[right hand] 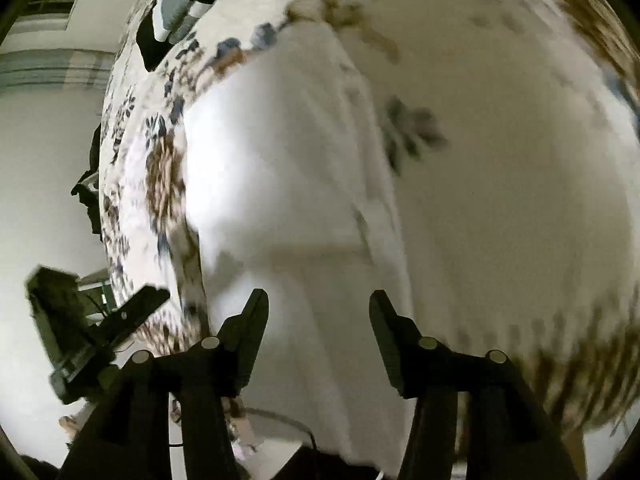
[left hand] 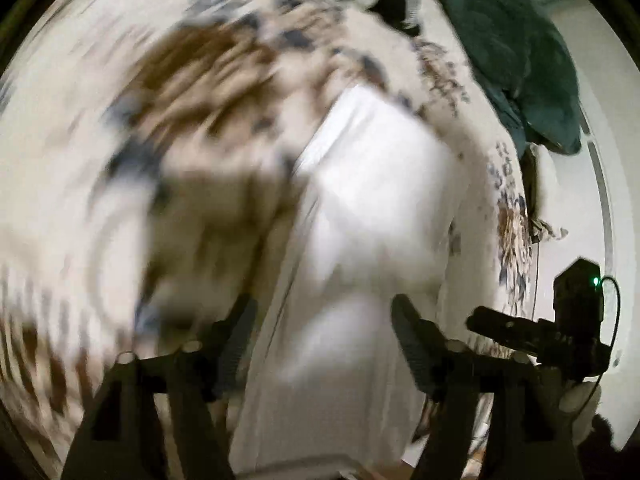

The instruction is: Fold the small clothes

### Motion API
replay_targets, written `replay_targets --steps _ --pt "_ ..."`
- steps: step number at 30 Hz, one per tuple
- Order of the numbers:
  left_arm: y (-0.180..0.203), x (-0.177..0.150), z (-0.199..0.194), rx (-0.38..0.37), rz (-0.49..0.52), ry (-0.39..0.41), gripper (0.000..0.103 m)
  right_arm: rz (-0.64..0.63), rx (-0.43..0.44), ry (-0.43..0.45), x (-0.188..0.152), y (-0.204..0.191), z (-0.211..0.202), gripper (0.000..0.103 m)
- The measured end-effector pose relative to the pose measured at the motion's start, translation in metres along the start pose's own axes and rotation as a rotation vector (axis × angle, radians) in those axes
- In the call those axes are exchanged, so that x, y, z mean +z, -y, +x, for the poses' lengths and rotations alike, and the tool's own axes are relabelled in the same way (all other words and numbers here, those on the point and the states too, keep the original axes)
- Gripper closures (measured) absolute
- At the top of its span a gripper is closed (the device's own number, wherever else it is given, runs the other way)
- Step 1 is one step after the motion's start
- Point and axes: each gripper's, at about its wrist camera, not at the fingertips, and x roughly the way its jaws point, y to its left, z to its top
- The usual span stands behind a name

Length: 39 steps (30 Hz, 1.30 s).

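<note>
both views motion-blurred, so edges are approx. white garment (left hand: 360, 208) lies flat on the floral bedspread (left hand: 168, 92), filling centre and lower centre of the left wrist frame. its long axis runs from bottom centre up toward upper right of centre. in the right wrist view the same white garment (right hand: 280, 184) runs from bottom centre up to upper centre, w/ floral bedspread (right hand: 500, 160) showing on both sides.

left gripper (left hand: 324, 320): fingers spread wide, nothing between them, garment directly ahead and under the gap. can't tell if tips touch cloth. right gripper (right hand: 318, 312): also spread wide, holding nothing, garment straight ahead between the fingers.

key relation: both grippers sit at the near (bottom-of-frame) end of the garment, pointing along its length, not across it. the right gripper shows at lower right of the left view (left hand: 500, 328), the left at lower left of the right view (right hand: 136, 308), so they're side by side on the near short edge. neither looks clearly nearer; the blur leaves that unsettled.

judgement: next move prob. a pinch on the near edge w/ each gripper, then carry it up-frame along the long axis. risk: grabbing bedspread along w/ cloth, since both are pale and the edge is hard to make out.

dark teal cloth (left hand: 508, 48) at upper right of the left view, well apart.
</note>
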Motion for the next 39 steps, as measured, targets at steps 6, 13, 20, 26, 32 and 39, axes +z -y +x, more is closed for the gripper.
replay_targets --steps 6,13,20,26,32,39 --pt "-0.050 -0.087 0.010 0.032 -0.136 -0.115 0.033 0.128 -0.017 -0.095 -0.084 0.066 0.003 0.048" --pt "-0.054 -0.136 0.055 -0.014 -0.112 -0.217 0.033 0.165 0.020 -0.155 -0.141 0.104 0.047 0.048" --pt "-0.038 -0.145 0.056 0.030 -0.044 -0.160 0.083 0.200 0.115 -0.178 -0.161 0.103 0.078 0.048" --pt "-0.035 -0.148 0.038 0.029 -0.060 -0.155 0.098 0.214 0.146 -0.195 -0.176 0.088 0.084 0.096" --pt "-0.027 -0.143 0.004 -0.078 -0.165 -0.125 0.098 0.219 0.238 -0.154 -0.181 0.081 0.049 0.098" --pt "-0.010 -0.075 -0.029 -0.241 -0.247 -0.061 0.098 0.204 0.354 -0.069 -0.140 0.046 -0.006 0.099"
